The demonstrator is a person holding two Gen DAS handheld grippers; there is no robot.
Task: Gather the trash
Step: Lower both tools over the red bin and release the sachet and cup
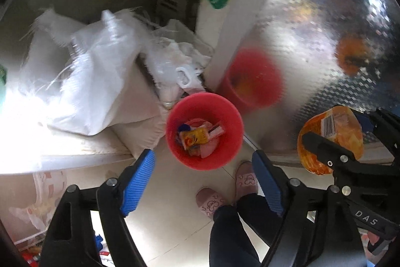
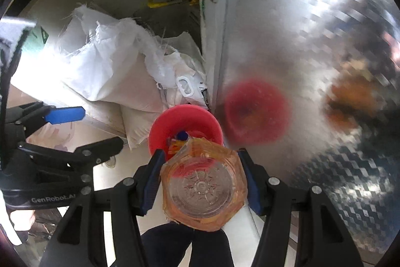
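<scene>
Both hand-held grippers were pointed steeply down at a red bin [image 1: 204, 131] set on the pale tiled floor [image 1: 172, 212]. On the left gripper [image 1: 203, 159] the blue-padded jaws were spread wide, with nothing between them, and the bin was seen through the gap. On the right gripper [image 2: 201, 175] the jaws were closed on a clear plastic bottle with an orange label [image 2: 203, 188], its sides pressed by both blue pads [image 2: 153, 175] and its moulded base turned toward the camera. The bottle was held just above the near rim of the bin. From the left wrist view the same bottle [image 1: 330, 139] was seen to the right of the bin, gripped in the black right gripper [image 1: 327, 149].

Several wrappers [image 1: 197, 138], one yellow and orange, were seen lying at the bottom of the bin. White woven sacks [image 1: 85, 81] and crumpled clear plastic bags [image 1: 175, 59] were piled to the left of the bin and behind it. A patterned metal panel [image 1: 320, 24] was seen just to the right of the bin, with the bin and bottle blurrily reflected in it. Pink slippers [image 1: 211, 202] and dark trouser legs of the person were visible below the bin.
</scene>
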